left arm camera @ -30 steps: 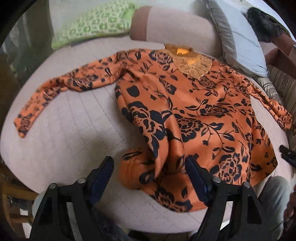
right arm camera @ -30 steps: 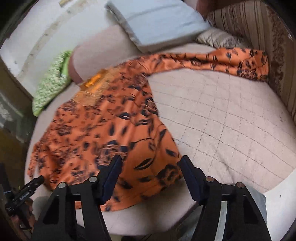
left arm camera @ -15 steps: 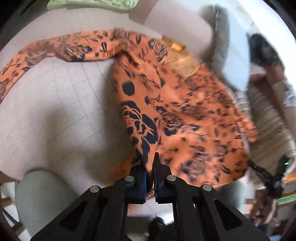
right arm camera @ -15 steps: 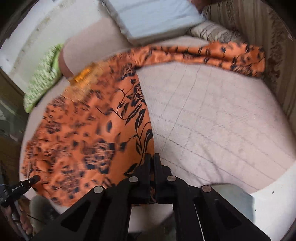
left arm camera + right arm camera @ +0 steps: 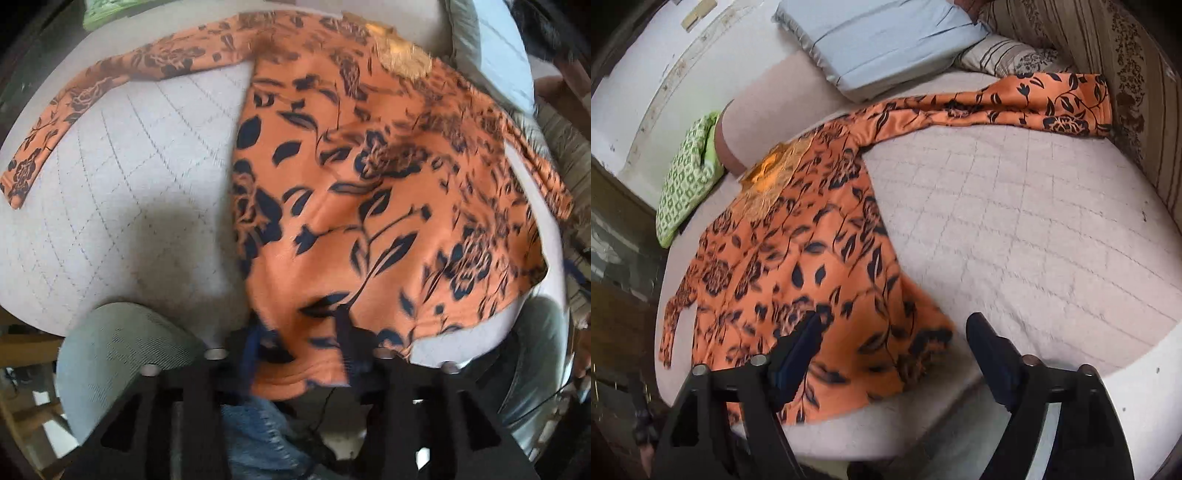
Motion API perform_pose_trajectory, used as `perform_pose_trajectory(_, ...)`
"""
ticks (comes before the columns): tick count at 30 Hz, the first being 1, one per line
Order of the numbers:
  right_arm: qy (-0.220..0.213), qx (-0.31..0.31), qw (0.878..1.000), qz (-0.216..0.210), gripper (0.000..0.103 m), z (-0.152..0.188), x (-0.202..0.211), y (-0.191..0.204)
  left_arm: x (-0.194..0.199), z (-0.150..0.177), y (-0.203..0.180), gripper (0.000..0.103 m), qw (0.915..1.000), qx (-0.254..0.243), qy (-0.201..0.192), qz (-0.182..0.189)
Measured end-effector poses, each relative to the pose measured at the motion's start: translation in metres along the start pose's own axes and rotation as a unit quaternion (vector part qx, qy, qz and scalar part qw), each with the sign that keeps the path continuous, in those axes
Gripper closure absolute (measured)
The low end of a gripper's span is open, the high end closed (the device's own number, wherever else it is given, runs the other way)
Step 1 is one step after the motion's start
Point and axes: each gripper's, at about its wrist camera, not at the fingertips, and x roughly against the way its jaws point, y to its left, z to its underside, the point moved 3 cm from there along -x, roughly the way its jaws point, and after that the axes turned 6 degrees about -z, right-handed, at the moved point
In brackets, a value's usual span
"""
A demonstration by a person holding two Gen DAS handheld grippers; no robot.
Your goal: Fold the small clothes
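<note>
Lying on the bed (image 5: pixel 1034 221), the top (image 5: pixel 812 266) is spread flat. Its hem is draped between the parted fingers of the left gripper (image 5: pixel 295 354). The right gripper (image 5: pixel 894 354) is held agape over it.

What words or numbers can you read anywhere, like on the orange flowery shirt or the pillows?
There are none to read.
Orange shirt: only black flowers and leaves, plus a gold patch at the neck; no letters.
Green pillow: a repeating pattern, no words.
Pale blue pillow: plain.
Striped cushion: stripes and flowers only.
Both grippers, left and right: no readable label.
</note>
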Motion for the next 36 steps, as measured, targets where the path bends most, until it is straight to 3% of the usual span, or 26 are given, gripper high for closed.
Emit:
perform_pose_trajectory(1, 0.012, 0.008, 1.0, 0.007, 0.026, 0.0, -0.011, 0.0, 0.0, 0.001, -0.003, 0.06, 1.0, 0.004, -0.004, -0.002)
perform_pose_trajectory(4, 0.064, 0.013, 0.998, 0.02, 0.056, 0.003, -0.053, -0.004, -0.007, -0.004, -0.006, 0.057, 0.9998, 0.011, -0.011, -0.01)
perform_pose_trajectory(5, 0.079, 0.016, 0.996, 0.036, 0.079, 0.005, -0.063, -0.007, -0.014, -0.006, -0.005, 0.059, 0.9996, 0.009, -0.012, -0.025)
perform_pose_trajectory(6, 0.084, 0.014, 0.995, 0.045, 0.09, 0.007, -0.065, -0.009, -0.021, -0.006, -0.001, 0.064, 0.9993, 0.008, -0.003, -0.037)
perform_pose_trajectory(8, 0.068, 0.012, 0.997, 0.023, 0.099, 0.009, -0.049, -0.005, -0.02, -0.003, -0.003, 0.09, 0.9987, 0.007, -0.003, -0.05)
perform_pose_trajectory(9, 0.062, 0.016, 0.998, 0.025, 0.099, 0.011, -0.038, -0.002, -0.016, 0.0, -0.004, 0.099, 0.9991, 0.01, -0.003, -0.041)
perform_pose_trajectory(11, 0.047, 0.022, 0.998, 0.019, 0.1, 0.017, -0.003, 0.005, 0.004, 0.003, -0.007, 0.098, 0.9996, 0.023, -0.018, -0.003)
perform_pose_trajectory(14, 0.04, 0.045, 0.998, 0.037, 0.1, 0.024, 0.025, 0.013, 0.027, 0.009, 0.0, 0.099, 0.9989, 0.023, -0.039, -0.013)
perform_pose_trajectory(16, 0.048, 0.037, 0.997, 0.048, 0.1, 0.021, 0.018, 0.006, 0.018, 0.01, 0.006, 0.098, 0.9987, 0.031, -0.03, -0.026)
perform_pose_trajectory(19, 0.114, 0.005, 0.991, 0.067, 0.096, 0.018, -0.03, -0.019, -0.014, 0.014, 0.001, 0.095, 0.998, 0.016, 0.014, -0.06)
perform_pose_trajectory(21, 0.118, -0.017, 0.992, 0.04, 0.093, 0.014, -0.034, -0.027, -0.015, 0.018, -0.005, 0.094, 0.9967, 0.007, 0.019, -0.079)
perform_pose_trajectory(22, 0.091, -0.022, 0.995, 0.017, 0.093, 0.008, -0.02, -0.027, -0.003, 0.026, -0.01, 0.094, 0.9969, -0.004, 0.002, -0.079)
perform_pose_trajectory(24, 0.037, -0.019, 0.999, -0.013, 0.08, -0.004, 0.009, -0.026, 0.018, 0.031, -0.017, 0.092, 0.9964, -0.012, -0.036, -0.075)
perform_pose_trajectory(25, 0.004, -0.018, 0.999, -0.035, 0.057, -0.013, 0.026, -0.026, 0.037, 0.037, -0.024, 0.083, 0.9955, -0.016, -0.066, -0.066)
perform_pose_trajectory(26, -0.029, -0.021, 0.998, -0.057, 0.032, -0.023, 0.042, -0.028, 0.053, 0.036, -0.03, 0.066, 0.9947, -0.019, -0.083, -0.057)
perform_pose_trajectory(27, -0.052, -0.023, 0.996, -0.069, 0.026, -0.029, 0.051, -0.031, 0.066, 0.035, -0.038, 0.057, 0.9933, -0.024, -0.102, -0.047)
perform_pose_trajectory(28, -0.076, -0.023, 0.994, -0.076, 0.023, -0.041, 0.06, -0.034, 0.081, 0.034, -0.053, 0.042, 0.9909, -0.032, -0.123, -0.043)
perform_pose_trajectory(29, -0.093, -0.023, 0.992, -0.076, 0.023, -0.051, 0.065, -0.037, 0.099, 0.032, -0.061, 0.037, 0.9879, -0.043, -0.144, -0.04)
perform_pose_trajectory(31, -0.124, -0.039, 0.989, -0.066, 0.024, -0.074, 0.063, -0.053, 0.113, 0.026, -0.096, 0.037, 0.9862, -0.061, -0.152, -0.023)
perform_pose_trajectory(34, -0.163, -0.089, 0.982, -0.036, 0.025, -0.103, 0.059, -0.104, 0.123, 0.013, -0.132, 0.037, 0.9854, -0.078, -0.147, 0.034)
perform_pose_trajectory(36, -0.169, -0.133, 0.977, 0.004, 0.035, -0.121, 0.053, -0.146, 0.116, 0.008, -0.162, 0.037, 0.9834, -0.094, -0.144, 0.057)
